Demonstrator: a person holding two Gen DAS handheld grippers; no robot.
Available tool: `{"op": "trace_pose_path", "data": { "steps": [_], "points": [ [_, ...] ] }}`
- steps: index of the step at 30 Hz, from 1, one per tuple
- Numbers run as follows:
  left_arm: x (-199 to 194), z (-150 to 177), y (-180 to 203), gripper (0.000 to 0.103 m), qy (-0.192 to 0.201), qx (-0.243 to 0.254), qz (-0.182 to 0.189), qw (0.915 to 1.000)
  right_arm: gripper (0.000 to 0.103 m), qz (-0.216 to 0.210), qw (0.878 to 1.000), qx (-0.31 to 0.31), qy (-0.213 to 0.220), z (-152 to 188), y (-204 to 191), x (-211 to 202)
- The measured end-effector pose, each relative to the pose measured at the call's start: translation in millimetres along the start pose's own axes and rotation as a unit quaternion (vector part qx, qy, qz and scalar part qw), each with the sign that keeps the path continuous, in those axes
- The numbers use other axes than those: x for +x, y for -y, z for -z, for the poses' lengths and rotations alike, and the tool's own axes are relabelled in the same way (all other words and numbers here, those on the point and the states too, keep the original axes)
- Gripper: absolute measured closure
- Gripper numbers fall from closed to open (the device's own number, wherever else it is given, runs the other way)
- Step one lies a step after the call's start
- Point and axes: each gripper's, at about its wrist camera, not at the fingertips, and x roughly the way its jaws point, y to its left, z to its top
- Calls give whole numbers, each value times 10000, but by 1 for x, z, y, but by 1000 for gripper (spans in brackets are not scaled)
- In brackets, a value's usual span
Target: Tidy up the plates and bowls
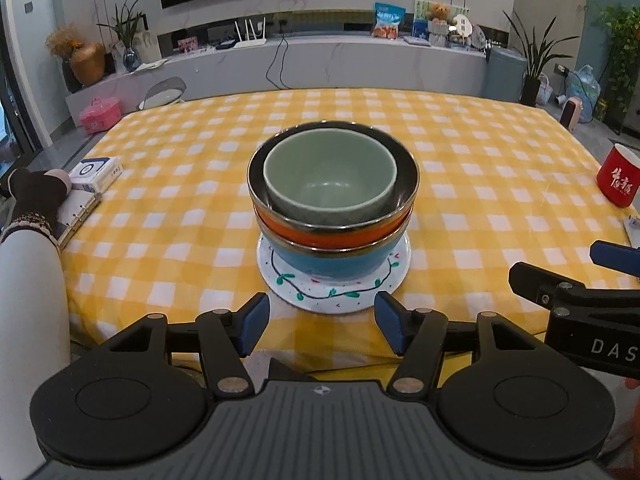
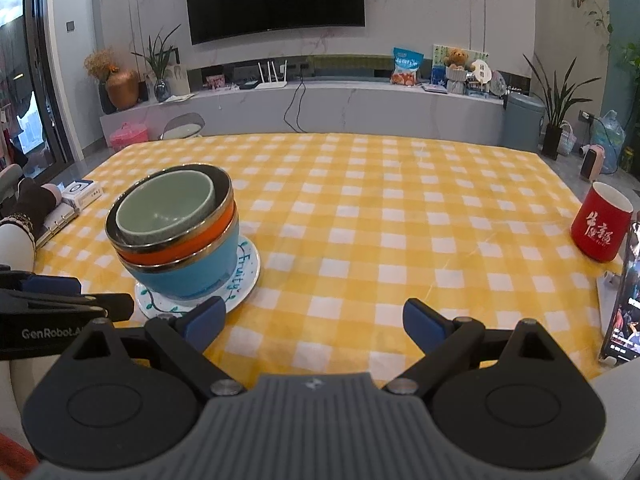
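A stack stands on the yellow checked tablecloth: a white plate with a painted vine at the bottom, then a blue bowl, an orange bowl and a pale green bowl nested inside. My left gripper is open just in front of the plate, with nothing between its blue pads. In the right wrist view the same plate and green bowl sit at the left. My right gripper is open over bare cloth, to the right of the stack.
A red mug stands at the right edge beside an upright phone. At the left lie a small blue-and-white box, a ring binder and a person's socked foot. A TV counter runs behind the table.
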Motion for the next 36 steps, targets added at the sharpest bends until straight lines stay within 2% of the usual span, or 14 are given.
{"op": "trace_pose_path", "data": {
  "steps": [36],
  "points": [
    [1, -1, 2, 31, -38, 31, 5, 10000, 9, 48, 9999, -29, -160, 1, -4, 5]
  ]
}}
